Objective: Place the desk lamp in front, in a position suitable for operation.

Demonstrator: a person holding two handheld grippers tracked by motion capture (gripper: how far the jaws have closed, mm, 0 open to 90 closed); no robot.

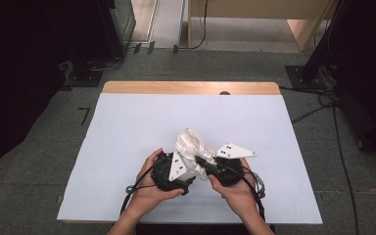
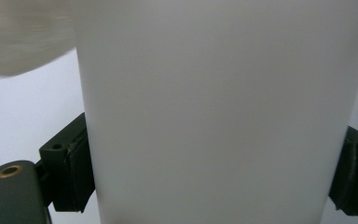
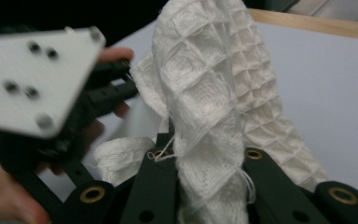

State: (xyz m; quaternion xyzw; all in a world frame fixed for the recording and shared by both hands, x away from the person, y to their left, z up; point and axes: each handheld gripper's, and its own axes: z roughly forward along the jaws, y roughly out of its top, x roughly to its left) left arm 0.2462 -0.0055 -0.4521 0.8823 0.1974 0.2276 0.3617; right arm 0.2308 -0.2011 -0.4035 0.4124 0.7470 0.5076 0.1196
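In the high view I hold both grippers low in the middle of the frame, close together over the white sheet (image 1: 127, 127) that covers the table (image 1: 191, 87). My left gripper (image 1: 192, 169) is in my left hand (image 1: 152, 188), my right gripper (image 1: 200, 160) in my right hand (image 1: 235, 188). Between them a white cloth (image 1: 191, 142) stands up in a crumpled heap, just above the grey plates; its lower part is hidden behind the grippers there.

In the right gripper view my jaws are clenched on the cloth (image 3: 205, 107): the waffle weave goes down between the two black arms at the bottom centre and is pinched there. Loose threads hang at the pinch. The upper left of this frame is covered by the blurred plate of the left gripper (image 3: 121, 91), with my fingers behind it, so I cannot see how the left jaws meet the cloth from here.

In the left gripper view a smooth white thing (image 2: 219, 116), very near and out of focus, stands between the two black pads at the lower left and lower right. It touches both pads, so the left gripper grasps it, but I cannot make out what it is. A blurred pale patch sits at the upper left corner.
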